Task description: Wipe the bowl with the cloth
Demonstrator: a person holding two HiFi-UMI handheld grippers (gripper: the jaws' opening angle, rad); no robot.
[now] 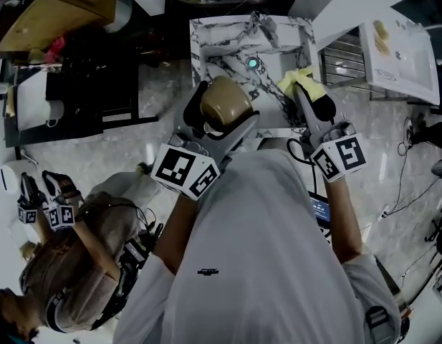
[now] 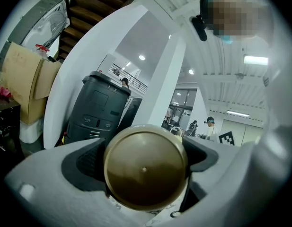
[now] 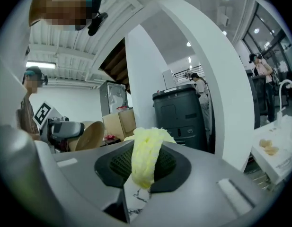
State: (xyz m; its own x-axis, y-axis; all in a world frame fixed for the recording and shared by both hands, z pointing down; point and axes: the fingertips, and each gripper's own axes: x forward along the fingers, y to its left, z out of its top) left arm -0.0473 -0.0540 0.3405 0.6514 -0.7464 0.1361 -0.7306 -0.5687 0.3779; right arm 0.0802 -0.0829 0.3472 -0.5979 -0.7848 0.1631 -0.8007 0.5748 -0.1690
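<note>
Brown, glossy bowl: you have it clamped in the left gripper, jaws held apart by its width and pressing on opposite sides, with the rounded underside turned toward that gripper's camera. In the head view the bowl sits tipped, up off any surface, over the front edge of the marble-patterned sink. The pale yellow cloth is in your right gripper. The jaws are closed down hard on a bunched fold of it, and the free end sticks up past the tips as a loose tuft. In the head view the cloth is to the right of the bowl, also over the sink and near its right front corner. The two are close together but not touching. The right gripper view shows the bowl off to its left, side-on, in the other gripper's hold. Both marker cubes face up toward your head. A dark grey bin stands against a white pillar in the background, with a cardboard box to its left. A second person crouches at your lower left in the head view.
</note>
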